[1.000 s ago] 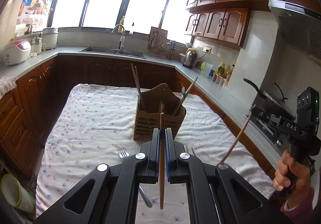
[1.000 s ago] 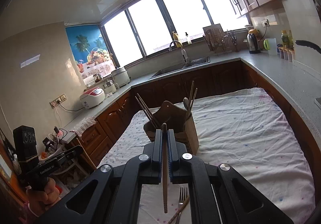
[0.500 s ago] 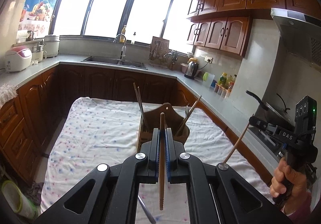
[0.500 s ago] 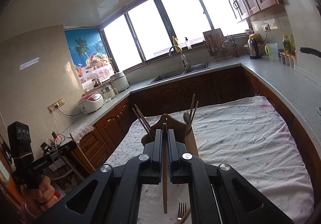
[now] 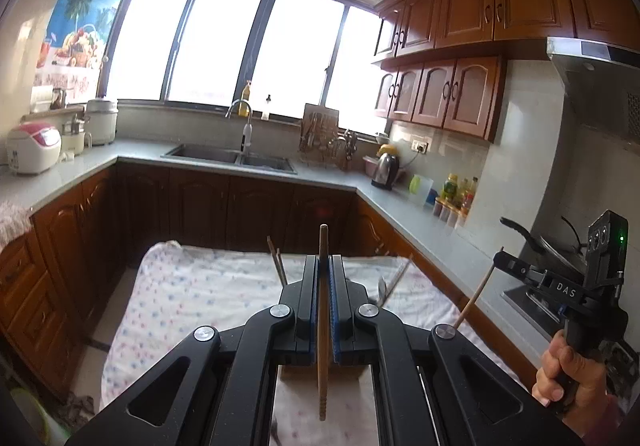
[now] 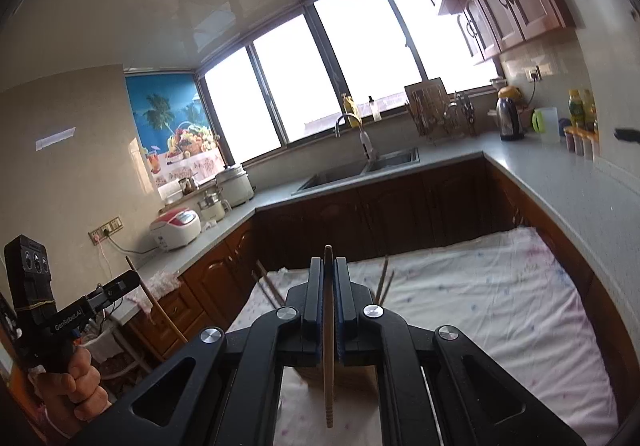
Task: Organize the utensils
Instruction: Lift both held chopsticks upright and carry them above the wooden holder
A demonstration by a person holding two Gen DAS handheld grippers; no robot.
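Observation:
My left gripper is shut on a wooden chopstick that stands upright between its blue pads. My right gripper is likewise shut on a second chopstick. Each shows in the other's view: the right gripper with its chopstick in a hand at the right, the left gripper at the left. Both hang above the table with the flowered cloth. The wooden utensil holder is mostly hidden behind the fingers. Only the chopsticks and a spoon standing in it stick out.
A grey counter runs around the table, with a sink, a rice cooker at the left and a kettle at the right. A pan on the stove sits close behind the right gripper. Brown cabinets line both sides.
Both grippers have risen and tilted up with their chopsticks. The holder has dropped behind the fingers, and the fork on the cloth has gone out of view.

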